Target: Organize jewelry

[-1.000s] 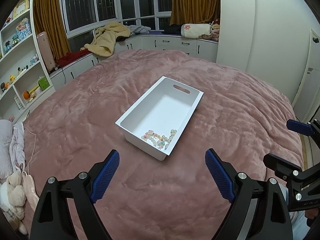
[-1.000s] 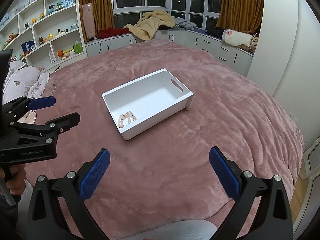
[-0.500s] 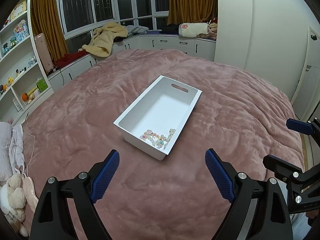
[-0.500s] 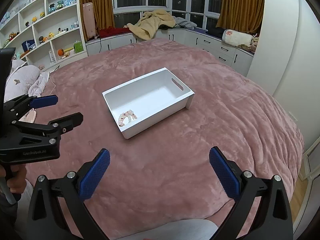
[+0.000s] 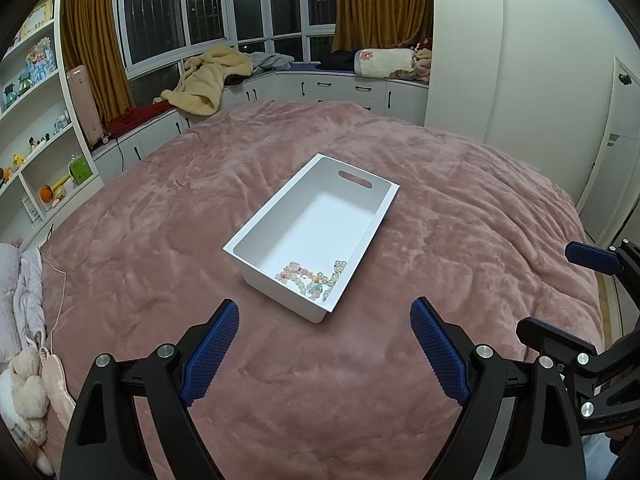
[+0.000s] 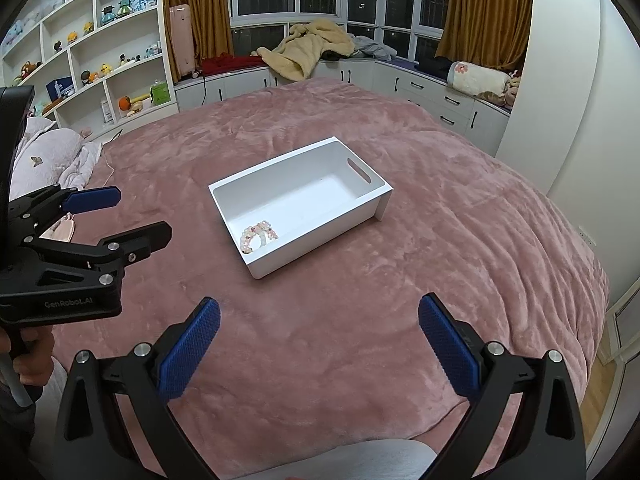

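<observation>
Since one second ago the white bin (image 5: pixel 316 232) looks almost unmoved on the pink bed (image 5: pixel 460 220). Beaded bracelets (image 5: pixel 310 278) lie in its near corner. My left gripper (image 5: pixel 324 334) and right gripper (image 6: pixel 319 330) hover before it, jaws wide apart, holding nothing.

You have open pink blanket (image 5: pixel 460 216) on every side of the white bin (image 5: pixel 256 236), so a gripper can come at it from any direction. The bin's top is uncovered and its walls are the only thing in the way. Most of its floor is bare toward the handle-slot end; the beaded bracelets (image 5: pixel 310 278) crowd the near end, against the near wall. Your left gripper (image 5: pixel 324 354) and right gripper (image 6: pixel 318 342) both hang wide apart above bare blanket, short of the bin. They sit side by side with a gap between them. Shelves (image 6: pixel 100 64) and window-seat cabinets (image 6: pixel 440 96) stand well back.
</observation>
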